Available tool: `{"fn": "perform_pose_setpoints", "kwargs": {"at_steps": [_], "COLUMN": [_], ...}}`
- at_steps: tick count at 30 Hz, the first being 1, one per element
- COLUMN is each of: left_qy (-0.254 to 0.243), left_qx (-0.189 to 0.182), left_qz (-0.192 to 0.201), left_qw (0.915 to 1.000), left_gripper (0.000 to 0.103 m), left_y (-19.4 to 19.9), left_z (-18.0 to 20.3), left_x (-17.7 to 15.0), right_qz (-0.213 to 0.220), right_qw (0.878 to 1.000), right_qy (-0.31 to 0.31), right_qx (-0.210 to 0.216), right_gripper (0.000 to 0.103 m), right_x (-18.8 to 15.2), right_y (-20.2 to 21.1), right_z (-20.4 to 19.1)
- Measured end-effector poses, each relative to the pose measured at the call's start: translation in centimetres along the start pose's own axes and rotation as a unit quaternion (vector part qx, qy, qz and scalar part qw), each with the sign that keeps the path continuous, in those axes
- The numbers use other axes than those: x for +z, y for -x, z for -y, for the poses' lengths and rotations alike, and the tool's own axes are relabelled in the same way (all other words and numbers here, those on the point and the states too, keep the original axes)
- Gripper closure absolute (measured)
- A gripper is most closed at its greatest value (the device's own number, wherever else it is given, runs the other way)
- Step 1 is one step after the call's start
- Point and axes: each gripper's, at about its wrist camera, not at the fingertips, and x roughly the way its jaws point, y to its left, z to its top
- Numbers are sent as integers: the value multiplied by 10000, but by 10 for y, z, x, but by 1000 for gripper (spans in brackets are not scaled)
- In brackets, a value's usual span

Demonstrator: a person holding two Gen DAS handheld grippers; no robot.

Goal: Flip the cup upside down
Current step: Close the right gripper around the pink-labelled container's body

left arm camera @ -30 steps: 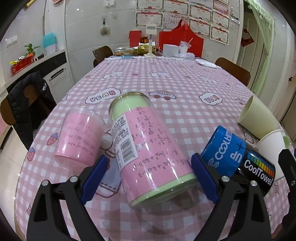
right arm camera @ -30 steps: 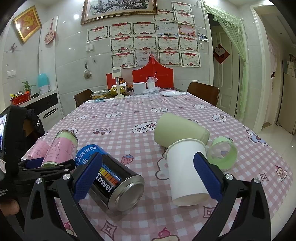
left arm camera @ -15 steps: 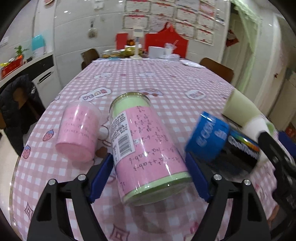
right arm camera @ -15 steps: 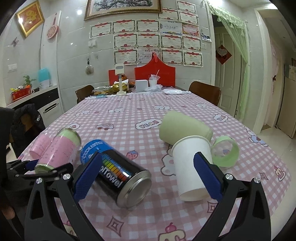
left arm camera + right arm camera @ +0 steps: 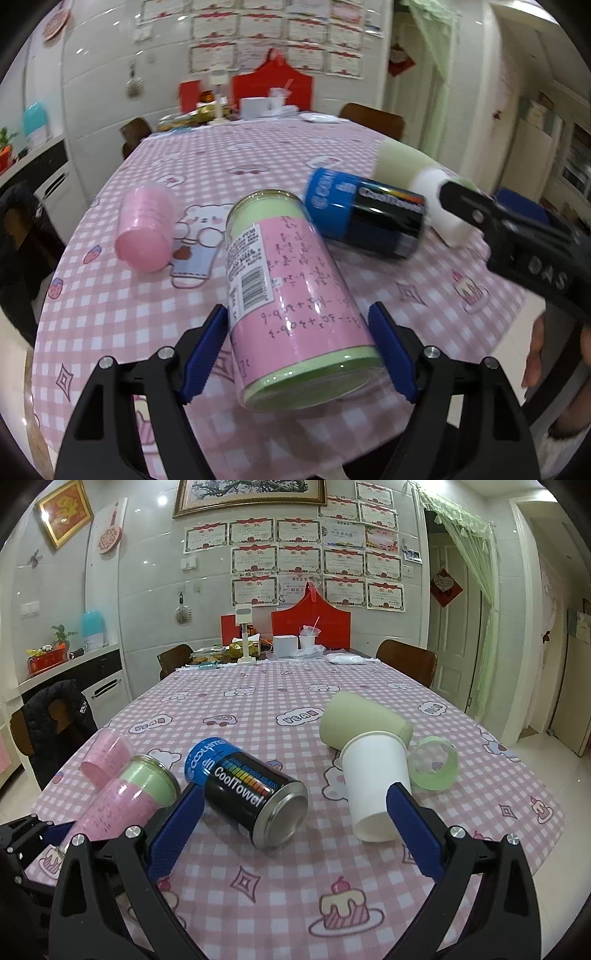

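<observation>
1. Left hand-held gripper (image 5: pixel 297 350): blue pads either side of the pink-and-green cup (image 5: pixel 291 295), at its lower end near the green rim. Left pad looks pressed on the wall; right pad just beside it, contact there can't tell. So narrow, closed round the cup
2. Cup lies on its side on the bench (image 5: pixel 110 317), tilted, green closed end pointing away from the camera, barcode label on its left flank. In the right wrist view the same cup (image 5: pixel 125 797) sits at the bench's near-left edge w/ the left tool's black frame under it
3. Right hand-held gripper (image 5: pixel 293 834): jaws wide, nothing btwn them, hovering above the bench in front of the can and white cup
4. CoolTowel can (image 5: pixel 247 788), blue and black, on its side, metal end facing the right camera; just beside the pink-and-green cup, touching or not can't tell
5. White paper cup (image 5: pixel 373 786) on its side, mouth toward the camera. Pale green cup (image 5: pixel 364 720) on its side right behind it, touching. Clear green cup (image 5: pixel 434 762) on its side just right of the white one
6. Pink cup (image 5: pixel 146 229) on its side, left of the task cup, apart from it
7. Bench cover is pink check w/ cartoon prints; far end carries boxes and red bags, too small to detail
</observation>
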Motion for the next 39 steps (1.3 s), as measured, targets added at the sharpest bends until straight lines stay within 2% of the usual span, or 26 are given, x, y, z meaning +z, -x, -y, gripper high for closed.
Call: {"fn": "perform_pose_setpoints", "kwargs": {"at_steps": [7, 12, 18, 26, 30, 32, 34, 36, 39], "left_qy": [-384, -558, -520, -217, 109, 279, 420, 543, 883], "left_qx": [-550, -683, -479, -516, -321, -262, -45, 164, 210], "left_qz": [150, 227, 300, 479, 689, 751, 767, 757, 736], "left_qw": [9976, 9958, 9970, 9973, 9970, 9964, 9962, 9955, 9931], "left_gripper": [27, 28, 28, 28, 28, 28, 23, 23, 23], "left_y": [7, 3, 4, 23, 41, 47, 49, 48, 44], "left_z": [14, 16, 16, 4, -11, -19, -30, -40, -57], "left_x": [-8, -3, 1, 1, 4, 6, 8, 10, 11], "right_qz": [-202, -425, -784, -1261, -1597, -1750, -1860, -1961, -2097], "right_qw": [9997, 9985, 9942, 9803, 9698, 9627, 9583, 9548, 9515], "right_qy": [-117, -292, -575, -1201, -1546, -1703, -1765, -1796, -1798], "right_qx": [44, 169, 450, 934, 1001, 1164, 1260, 1331, 1354], "right_gripper": [8, 8, 8, 8, 8, 8, 8, 8, 8], "right_x": [-5, -6, -9, -2, -1, 0, 0, 1, 2], "right_y": [3, -3, -15, -25, -31, -36, -41, -47, -57], "right_z": [-1, -4, -8, -9, -11, -14, -20, -25, -33]}}
